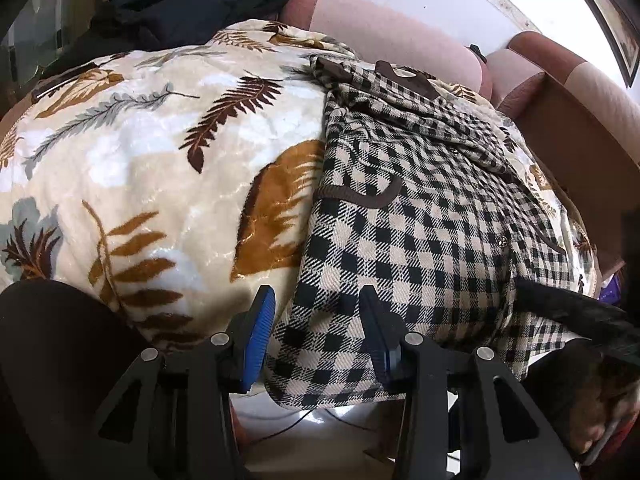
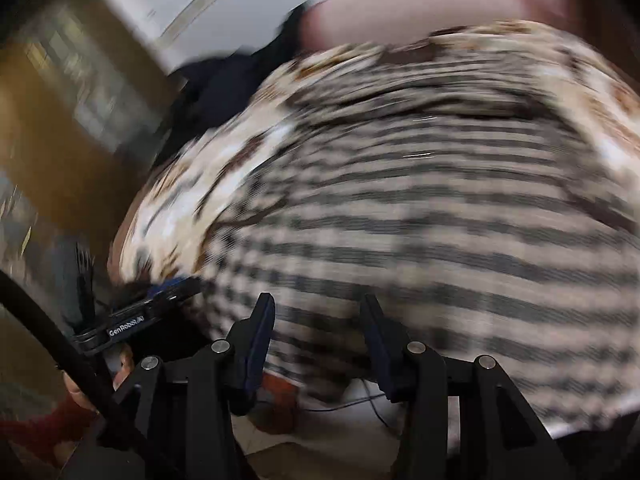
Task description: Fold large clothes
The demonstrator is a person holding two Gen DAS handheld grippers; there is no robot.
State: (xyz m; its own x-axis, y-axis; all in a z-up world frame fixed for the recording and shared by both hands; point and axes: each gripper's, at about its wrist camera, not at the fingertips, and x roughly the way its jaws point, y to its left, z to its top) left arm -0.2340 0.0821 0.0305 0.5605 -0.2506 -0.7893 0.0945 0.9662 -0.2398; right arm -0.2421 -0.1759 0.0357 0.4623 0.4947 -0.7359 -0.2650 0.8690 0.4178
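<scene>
A black-and-cream checked garment (image 1: 420, 216) with brown trim lies spread on a leaf-print blanket (image 1: 152, 152), its hem hanging over the near edge. My left gripper (image 1: 316, 320) is open, its blue-padded fingers (image 1: 262, 328) astride the hem's left corner, nothing held. In the right wrist view, which is motion-blurred, the same garment (image 2: 420, 220) fills the frame. My right gripper (image 2: 318, 328) is open just before the hem. The left gripper (image 2: 152, 308) shows at the garment's left edge.
The blanket covers a pink and brown sofa (image 1: 400, 28). A dark garment (image 1: 172, 4) lies at the far left of it. A black furry thing (image 1: 576, 304) lies on the hem at right. Cables (image 1: 304, 420) run across the pale floor below.
</scene>
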